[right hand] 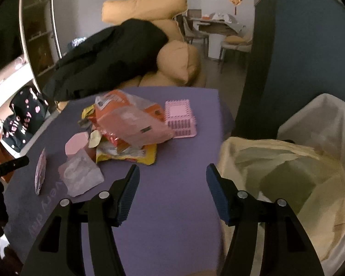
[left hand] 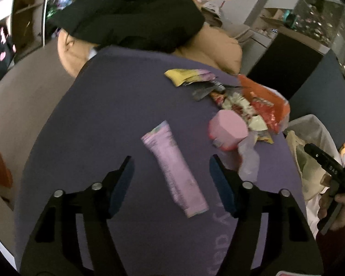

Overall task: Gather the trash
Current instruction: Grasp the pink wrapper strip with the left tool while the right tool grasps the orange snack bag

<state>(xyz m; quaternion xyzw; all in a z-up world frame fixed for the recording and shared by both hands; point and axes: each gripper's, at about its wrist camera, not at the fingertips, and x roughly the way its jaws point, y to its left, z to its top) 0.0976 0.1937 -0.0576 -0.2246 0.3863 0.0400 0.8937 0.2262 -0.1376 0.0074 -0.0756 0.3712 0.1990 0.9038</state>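
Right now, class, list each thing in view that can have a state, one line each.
left gripper: open, fingers either side of the tube, not touching it
right gripper: open, empty
pink tube: lying flat on the purple cloth
pink basket: upright
bin bag: open
orange wrapper: crumpled

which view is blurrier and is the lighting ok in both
Left wrist view: more motion smear, on the pink tube and wrapper pile; dim, strong fisheye bend. Right wrist view: sharper; the pink basket reads clearly, the lined bin is slightly soft; dim too, no glare.
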